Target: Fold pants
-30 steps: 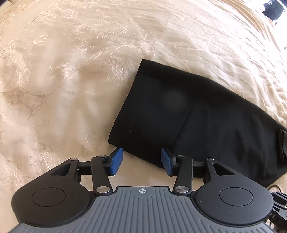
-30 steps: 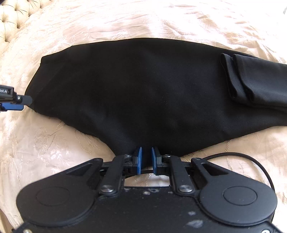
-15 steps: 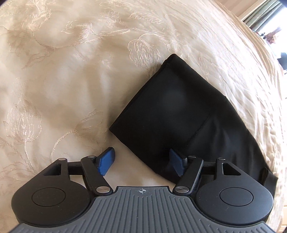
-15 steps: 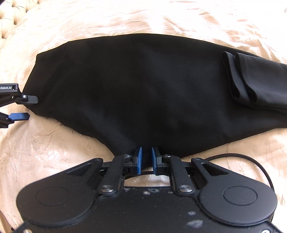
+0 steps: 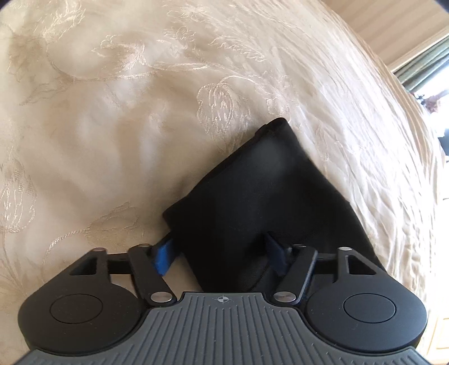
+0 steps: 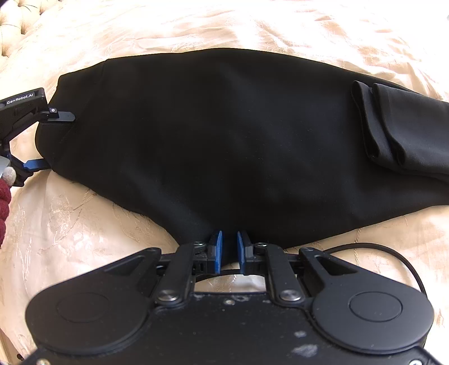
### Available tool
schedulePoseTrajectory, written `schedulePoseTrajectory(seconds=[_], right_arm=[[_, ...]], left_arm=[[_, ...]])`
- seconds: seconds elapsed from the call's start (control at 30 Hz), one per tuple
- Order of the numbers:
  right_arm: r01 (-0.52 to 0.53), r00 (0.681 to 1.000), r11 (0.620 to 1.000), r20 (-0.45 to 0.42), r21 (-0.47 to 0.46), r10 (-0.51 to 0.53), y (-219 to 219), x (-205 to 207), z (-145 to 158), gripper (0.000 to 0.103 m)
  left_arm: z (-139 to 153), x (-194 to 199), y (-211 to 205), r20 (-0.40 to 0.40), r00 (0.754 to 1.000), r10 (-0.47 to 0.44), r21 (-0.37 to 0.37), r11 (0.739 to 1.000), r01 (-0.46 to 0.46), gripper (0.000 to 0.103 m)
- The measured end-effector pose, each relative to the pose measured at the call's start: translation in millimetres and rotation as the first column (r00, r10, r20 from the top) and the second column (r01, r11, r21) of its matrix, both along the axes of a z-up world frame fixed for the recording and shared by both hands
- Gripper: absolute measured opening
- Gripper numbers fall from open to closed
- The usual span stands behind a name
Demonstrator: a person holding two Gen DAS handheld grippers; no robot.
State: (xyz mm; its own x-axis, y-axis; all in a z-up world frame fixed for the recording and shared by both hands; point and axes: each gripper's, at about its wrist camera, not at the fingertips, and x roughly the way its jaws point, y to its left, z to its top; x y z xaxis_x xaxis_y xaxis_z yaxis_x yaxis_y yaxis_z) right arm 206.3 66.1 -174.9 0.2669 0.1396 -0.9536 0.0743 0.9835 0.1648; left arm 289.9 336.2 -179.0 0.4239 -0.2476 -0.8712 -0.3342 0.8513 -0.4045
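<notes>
Black pants [image 6: 224,134] lie flat across a cream bedspread [image 6: 84,224], with the legs folded over at the right [image 6: 393,134]. My right gripper [image 6: 226,247] is shut on the near edge of the pants. My left gripper [image 5: 219,252] is open, its fingers straddling the left end corner of the pants [image 5: 252,202], one finger under the cloth edge and one above. It also shows at the left of the right wrist view [image 6: 53,137], open around that end.
The embroidered cream bedspread [image 5: 112,112] covers everything around the pants. A tufted headboard [image 6: 16,16] is at the far left. A black cable [image 6: 393,252] lies right of my right gripper. Curtains and a window [image 5: 426,61] are at the far right.
My left gripper has moved forward onto the pants' left end, so its open fingers now straddle the corner. The right gripper has stayed shut on the near edge.
</notes>
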Motion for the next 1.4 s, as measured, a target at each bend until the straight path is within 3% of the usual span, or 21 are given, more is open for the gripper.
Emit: schedulePoseTrajectory(seconds=[0.07, 0.1, 0.2, 0.4, 0.6, 0.83, 0.93, 1.1, 1.27, 1.4], right_arm=[[0.001, 1.000, 1.000, 0.002, 0.004, -0.001, -0.5, -0.5, 0.4, 0.014], [0.002, 1.000, 1.000, 0.002, 0.006, -0.002, -1.0, -0.6, 0.5, 0.014], [0.000, 1.000, 1.000, 0.003, 0.013, 0.000, -3.0, -0.8, 0.9, 0.014], [-0.008, 1.000, 0.999, 0.016, 0.034, 0.007, -8.4, -3.8, 2.1, 0.014], [-0.032, 0.999, 0.992, 0.028, 0.120, 0.029, -28.0, -5.5, 8.4, 0.014], [-0.015, 0.989, 0.963, 0.147, 0.269, -0.026, -98.3, -26.8, 49.8, 0.019], [-0.033, 0.984, 0.959, 0.176, 0.281, -0.018, -140.0, -38.7, 62.9, 0.019], [-0.021, 0.982, 0.969, 0.186, 0.248, -0.026, -217.5, -58.0, 70.6, 0.020], [0.076, 0.983, 0.976, 0.147, 0.206, -0.108, -297.6, -75.2, 64.5, 0.020], [0.153, 0.979, 0.970, 0.106, 0.190, -0.175, -341.7, -85.5, 55.4, 0.020]], left_arm=[[9.6, -3.4, -2.3, 0.046, 0.998, -0.041, -0.022, 0.999, 0.042, 0.033], [17.4, -3.0, -6.0, 0.054, 0.997, -0.058, 0.001, 0.998, 0.058, 0.031], [42.5, -7.6, -18.7, 0.100, 0.988, -0.117, 0.078, 0.991, 0.109, 0.027], [96.7, -25.0, -54.9, 0.222, 0.963, -0.150, 0.138, 0.983, 0.122, 0.027], [153.1, -42.0, -122.1, 0.335, 0.920, -0.205, 0.191, 0.971, 0.147, 0.027], [184.7, -57.6, -250.4, 0.403, 0.866, -0.295, 0.311, 0.935, 0.173, 0.027], [181.3, -68.0, -306.8, 0.403, 0.849, -0.341, 0.354, 0.914, 0.199, 0.027], [151.4, -74.5, -394.7, 0.364, 0.835, -0.414, 0.381, 0.884, 0.272, 0.027], [90.6, -63.5, -468.4, 0.170, 0.840, -0.515, 0.365, 0.825, 0.431, 0.028], [56.6, -70.3, -501.8, 0.047, 0.801, -0.596, 0.379, 0.753, 0.538, 0.029]])
